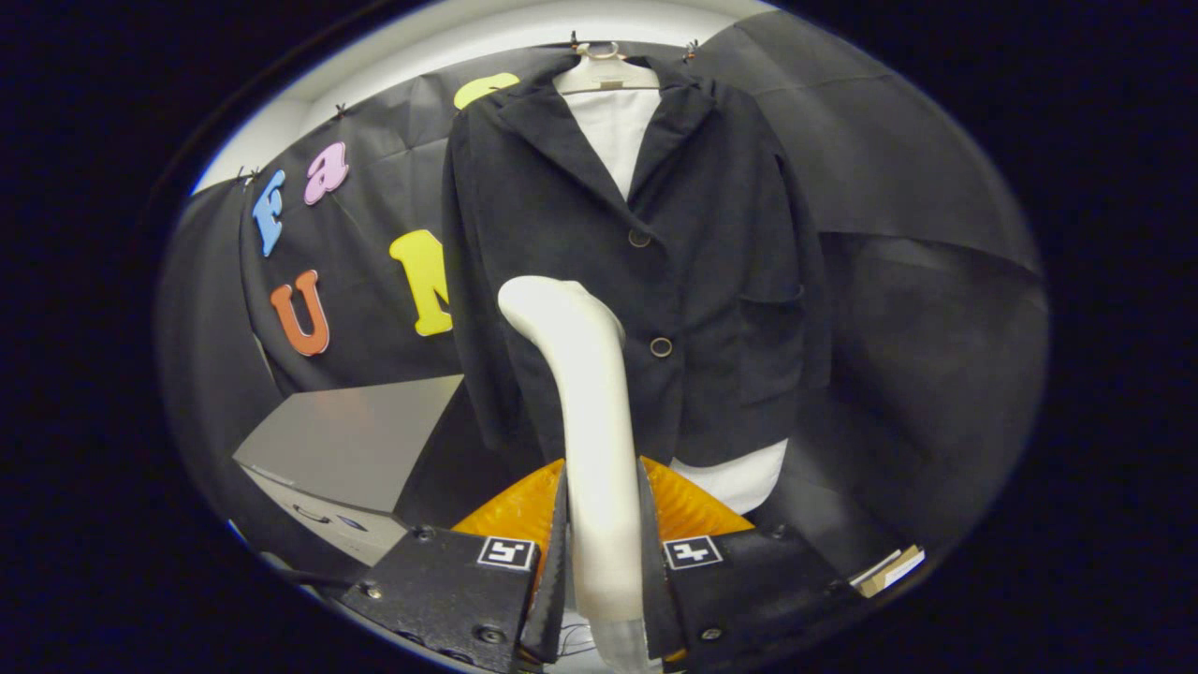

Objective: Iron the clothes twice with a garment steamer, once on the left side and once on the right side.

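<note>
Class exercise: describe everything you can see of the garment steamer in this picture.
The garment steamer is a smooth, cream, plastic-looking wand. Its handle stands upright, clamped between the jaws of the gripper; the top bends over toward the dark jacket hanging just beyond, at its lower front beside the bottom button. Whether the head touches the cloth cannot be told.

Dim booth light falls from above, leaving the dark jacket [646,253] nearly textureless, while the white steamer [590,421] glares softly. Fisheye distortion bends the edges, and the tool [599,571], clamped on the steamer, looks slightly soft.
</note>
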A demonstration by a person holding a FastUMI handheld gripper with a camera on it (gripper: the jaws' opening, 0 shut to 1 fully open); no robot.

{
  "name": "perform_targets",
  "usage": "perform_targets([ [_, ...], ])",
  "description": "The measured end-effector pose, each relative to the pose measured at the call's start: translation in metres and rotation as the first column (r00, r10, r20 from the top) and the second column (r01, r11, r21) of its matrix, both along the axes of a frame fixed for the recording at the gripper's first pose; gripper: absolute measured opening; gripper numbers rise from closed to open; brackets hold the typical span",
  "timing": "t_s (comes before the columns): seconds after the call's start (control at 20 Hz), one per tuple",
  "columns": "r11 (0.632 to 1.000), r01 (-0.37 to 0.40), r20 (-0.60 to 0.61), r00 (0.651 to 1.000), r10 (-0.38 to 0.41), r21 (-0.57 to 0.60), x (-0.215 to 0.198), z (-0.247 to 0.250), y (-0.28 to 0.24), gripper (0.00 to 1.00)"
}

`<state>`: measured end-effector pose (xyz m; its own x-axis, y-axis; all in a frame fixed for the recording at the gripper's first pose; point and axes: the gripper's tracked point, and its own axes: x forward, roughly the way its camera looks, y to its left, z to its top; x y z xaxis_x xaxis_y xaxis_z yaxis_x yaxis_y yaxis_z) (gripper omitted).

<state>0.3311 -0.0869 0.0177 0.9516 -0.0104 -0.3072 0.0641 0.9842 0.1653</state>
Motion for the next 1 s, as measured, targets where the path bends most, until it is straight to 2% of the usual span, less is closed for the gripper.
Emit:
perform_targets([
  [0.25,0.999,0.011,0.021,1.0,-0.012,0.04,-0.023,0.011,-0.004,0.37],
  [0.5,0.993,0.065,0.086,0.994,-0.073,0.097,-0.054,0.043,-0.037,0.37],
  [0.75,0.981,0.136,0.17,0.972,-0.159,0.141,-0.072,0.088,-0.081,0.37],
  [1.0,0.967,0.188,0.247,0.942,-0.227,0.173,-0.072,0.136,-0.123,0.37],
])
